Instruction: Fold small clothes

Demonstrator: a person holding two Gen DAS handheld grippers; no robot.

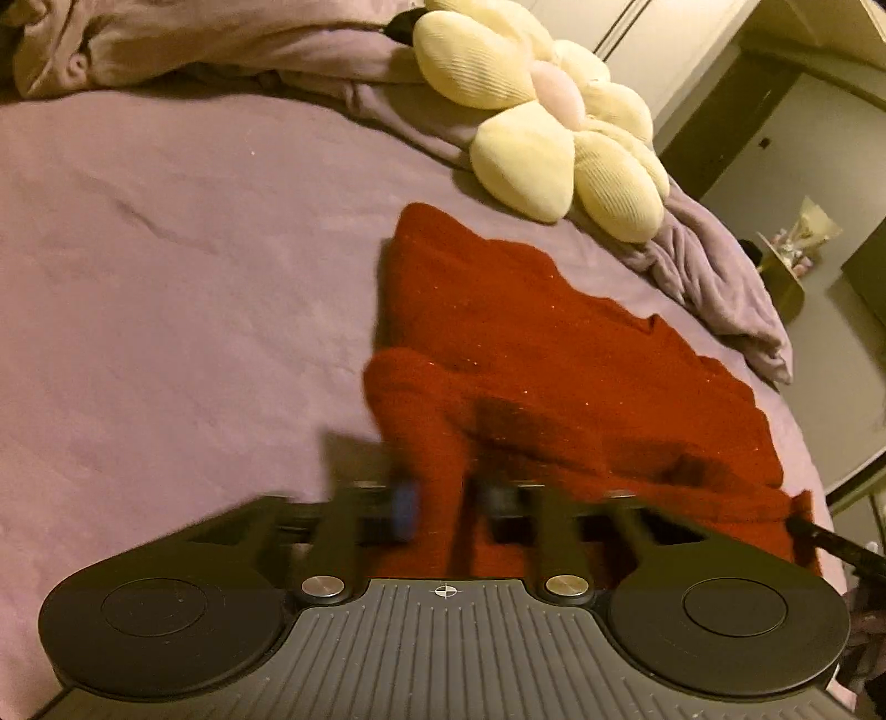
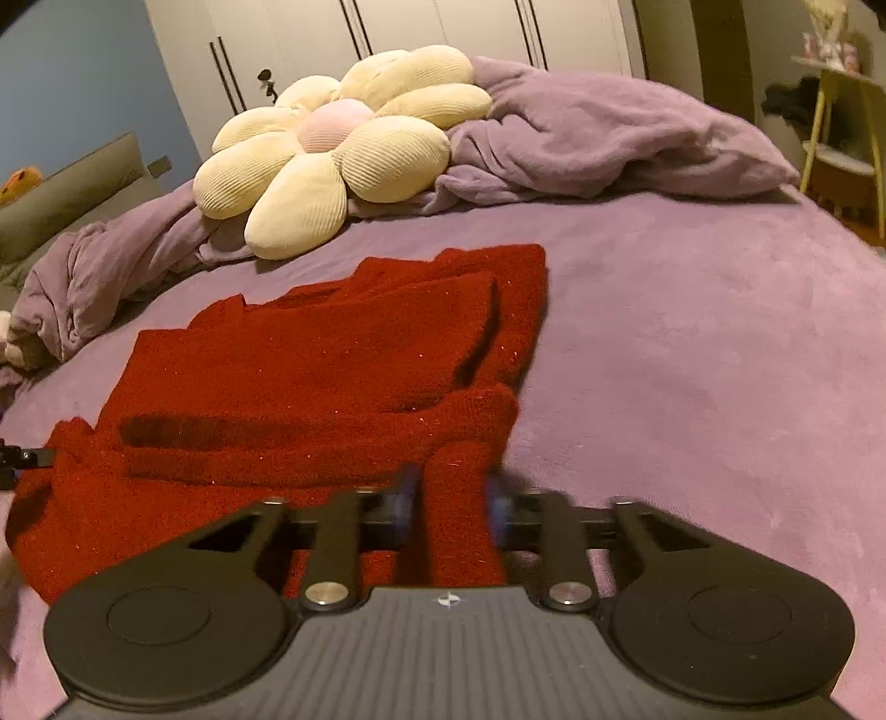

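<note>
A dark red knit garment (image 1: 554, 354) lies partly folded on the purple bed cover. In the left wrist view my left gripper (image 1: 448, 501) is shut on a bunched fold of the garment's near left edge, with red cloth pinched between the blurred fingers. From the right wrist view the same garment (image 2: 310, 365) spreads to the left. My right gripper (image 2: 453, 501) is shut on the garment's near right corner, cloth filling the gap between its blue pads. A black tip (image 1: 825, 540) shows at the garment's right corner, and another (image 2: 22, 459) at its left corner.
A cream flower-shaped cushion (image 2: 332, 144) rests behind the garment on a crumpled purple blanket (image 2: 598, 138). The bed's edge (image 1: 803, 443) drops to the floor on the right of the left wrist view. A yellow side table (image 2: 847, 138) and wardrobe doors (image 2: 443, 27) stand beyond.
</note>
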